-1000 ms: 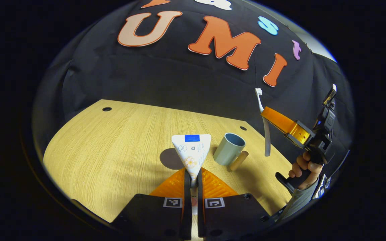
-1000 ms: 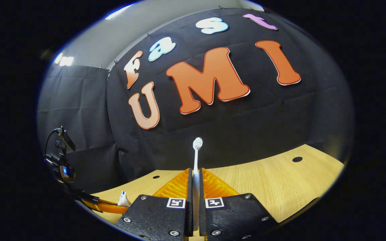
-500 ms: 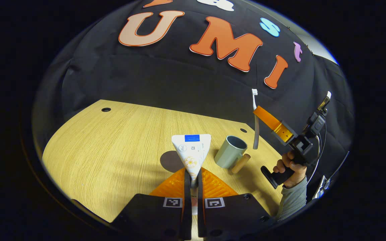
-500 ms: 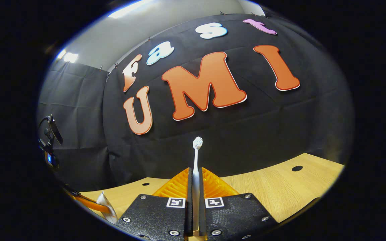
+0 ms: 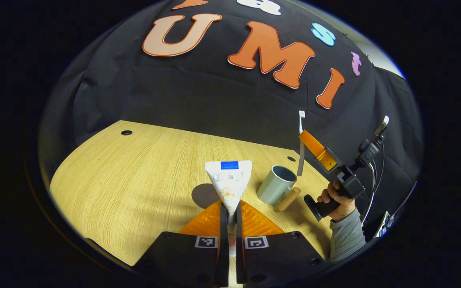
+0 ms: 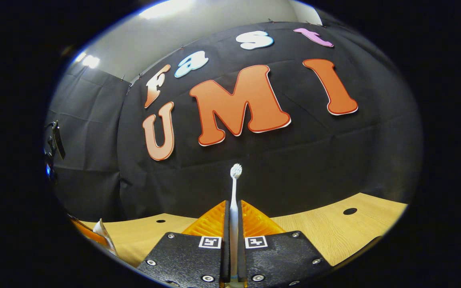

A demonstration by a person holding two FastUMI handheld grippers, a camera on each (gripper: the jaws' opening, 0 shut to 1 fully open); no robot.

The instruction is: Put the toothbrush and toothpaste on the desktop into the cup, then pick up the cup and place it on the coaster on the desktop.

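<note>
**Left gripper view and right gripper view: both tools loaded, cup standing on the desktop**

Left gripper view. The left gripper (image 5: 230, 218) has its two fingers drawn almost together, both pressing on the narrow end of the toothpaste (image 5: 229, 182). The tube is white with a blue patch near its wide crimped end, which points away from the camera, above the wooden desktop (image 5: 134, 176). To the right of the tube, the grey-green cup (image 5: 275, 185) stands upright on the desktop, mouth open upward, with a short wooden handle (image 5: 288, 199) projecting from its near right side. A dark round patch (image 5: 202, 195) lies on the desktop just behind the toothpaste; whether it is the coaster or a shadow cannot be told. Farther right, the right gripper (image 5: 306, 142) is held by a hand (image 5: 336, 200) with a grey sleeve (image 5: 346, 240). Its fingers are closed on the toothbrush (image 5: 301, 144), which stands nearly upright, bristles at the top. The lower end of the brush handle hangs just above the cup's far right rim, not touching it. Cables run from the rear of that tool.

Right gripper view. The right gripper (image 6: 233, 236) shows both fingers closed to a thin gap, clamping the white toothbrush (image 6: 234, 192) along its handle. The bristle head (image 6: 236, 171) points up in front of the booth wall. The desktop (image 6: 334, 232) spans the lower part of the view. At the lower left edge, the left gripper (image 6: 84, 234) appears with the white toothpaste (image 6: 103, 236) in its grasp.
</note>
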